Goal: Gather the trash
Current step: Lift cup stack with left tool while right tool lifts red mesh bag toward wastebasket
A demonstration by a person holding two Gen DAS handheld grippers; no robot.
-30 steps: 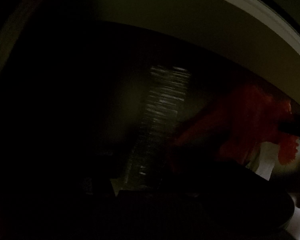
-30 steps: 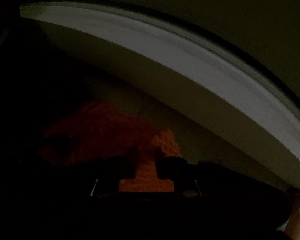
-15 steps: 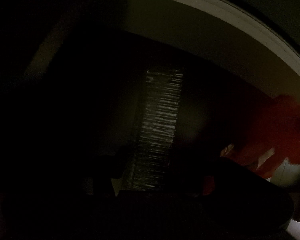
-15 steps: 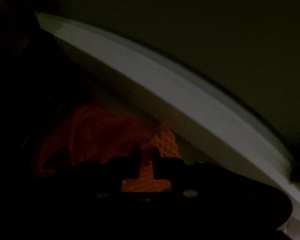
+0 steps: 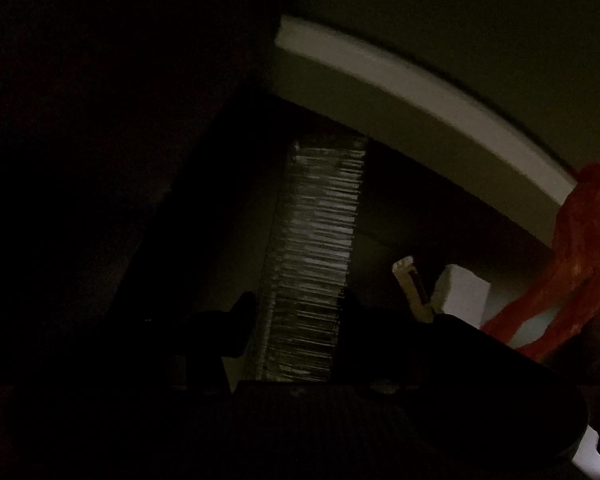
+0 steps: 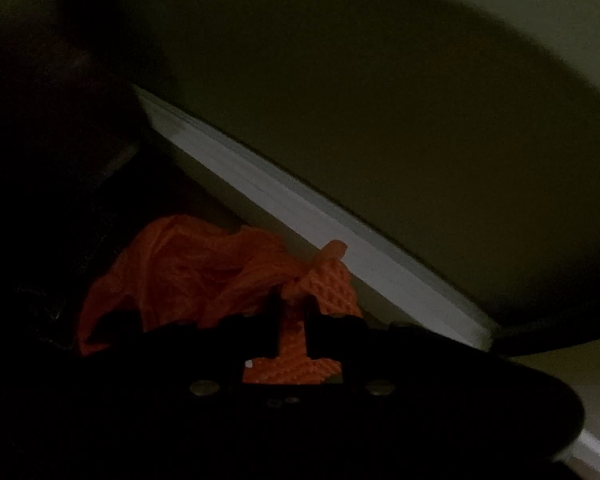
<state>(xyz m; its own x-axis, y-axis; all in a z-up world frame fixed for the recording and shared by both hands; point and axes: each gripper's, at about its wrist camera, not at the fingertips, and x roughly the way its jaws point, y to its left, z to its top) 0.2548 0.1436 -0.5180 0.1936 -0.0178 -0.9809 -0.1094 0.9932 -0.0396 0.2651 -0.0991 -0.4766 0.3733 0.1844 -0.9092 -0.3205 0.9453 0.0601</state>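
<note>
Between left tongs [image 5: 296,320], one ribbed clear pack [image 5: 312,256]; between right tongs [image 6: 292,316], one orange bag [image 6: 188,276].

A pale curved rim [image 6: 320,216] crosses the right wrist frame diagonally from upper left to lower right, with open dim space above it and crumpled orange plastic [image 6: 188,272] crowding the lower left.

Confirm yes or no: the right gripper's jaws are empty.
No: the right gripper is pinched shut on a fold of the orange plastic bag.
</note>
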